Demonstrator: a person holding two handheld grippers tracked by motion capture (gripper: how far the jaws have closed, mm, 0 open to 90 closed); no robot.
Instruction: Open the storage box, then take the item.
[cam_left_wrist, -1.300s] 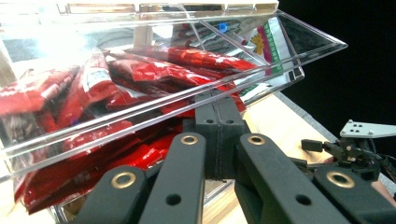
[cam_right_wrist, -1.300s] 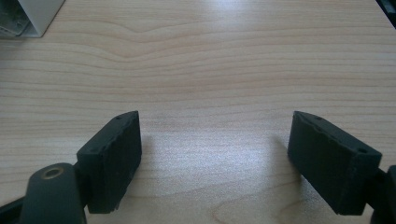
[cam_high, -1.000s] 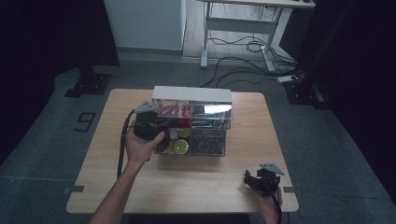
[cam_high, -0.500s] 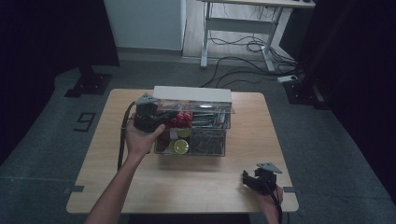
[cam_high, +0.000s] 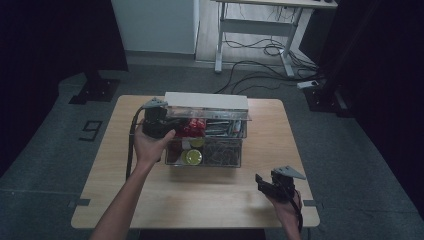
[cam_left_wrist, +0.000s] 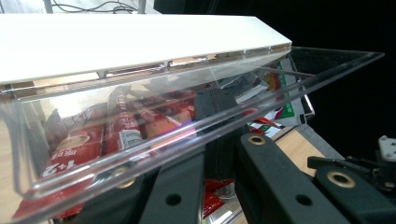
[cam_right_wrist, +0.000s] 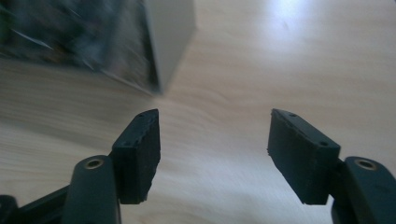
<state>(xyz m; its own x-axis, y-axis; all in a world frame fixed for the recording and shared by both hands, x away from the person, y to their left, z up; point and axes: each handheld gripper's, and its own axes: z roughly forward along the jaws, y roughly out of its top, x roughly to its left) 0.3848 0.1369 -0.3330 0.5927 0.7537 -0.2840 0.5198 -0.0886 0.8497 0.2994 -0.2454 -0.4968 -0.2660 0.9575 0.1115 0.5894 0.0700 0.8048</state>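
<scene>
The left gripper (cam_high: 159, 120) sits at the left end of a clear plastic storage box (cam_high: 205, 145) that stands near the middle of the pale wooden worktop (cam_high: 150, 200); the box carries a transparent hinged lid with a white strip along its back edge (cam_high: 206, 100). In the left gripper view the clear front lip of the lid (cam_left_wrist: 187, 130) crosses just above the black jaws, which appear to be closed on or just under that edge — whether they truly pinch it cannot be told. The lid looks part-raised, so the step in hand is judged to be swinging it on its hinge. Red snack packets (cam_left_wrist: 88, 144) lie inside at the left, and a round yellow-green object (cam_high: 192, 157) lies nearer the front. To do this well, the hand should follow the arc of the hinge rather than pull straight up, keeping the hold near the lip so that the light box is not dragged or tipped. The right gripper (cam_high: 272, 185) rests over the near right corner of the worktop, well apart from the box, jaws spread and empty — it could steady the box wall if the box starts to slide.
</scene>
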